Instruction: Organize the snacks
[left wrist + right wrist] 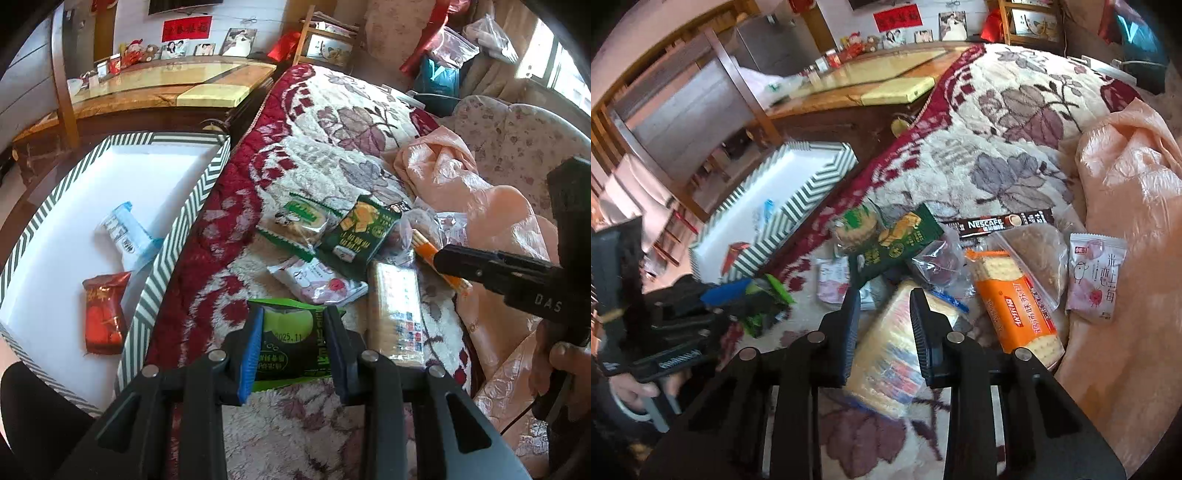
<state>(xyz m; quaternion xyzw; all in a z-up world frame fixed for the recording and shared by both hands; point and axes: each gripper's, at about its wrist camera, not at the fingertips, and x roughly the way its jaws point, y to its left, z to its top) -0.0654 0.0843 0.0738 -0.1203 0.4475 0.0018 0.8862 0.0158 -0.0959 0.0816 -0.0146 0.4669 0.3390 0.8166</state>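
Pinched a green snack packet in the blue-padded jaws of the left gripper, low over the flowered blanket. Held it across the middle, pads on both side edges. Looked light and soft, a thin shiny wrapper, likely with a crumbly cake inside. Best gripped gently there, not squeezed hard, and not by the slippery sealed ends.

Set the jaws of the right gripper close on both sides of a long cracker pack, near its top end. Seemed to press on the clear wrap, though blurred there. Looked stiff and a bit heavier, and easy to snap. Taken by one end, could tip and droop; safer held nearer the middle.

Left more snacks heaped on the blanket just beyond. Stood the striped box beside the blanket, already holding a blue and white packet and a red packet. Probably the place for both held snacks.
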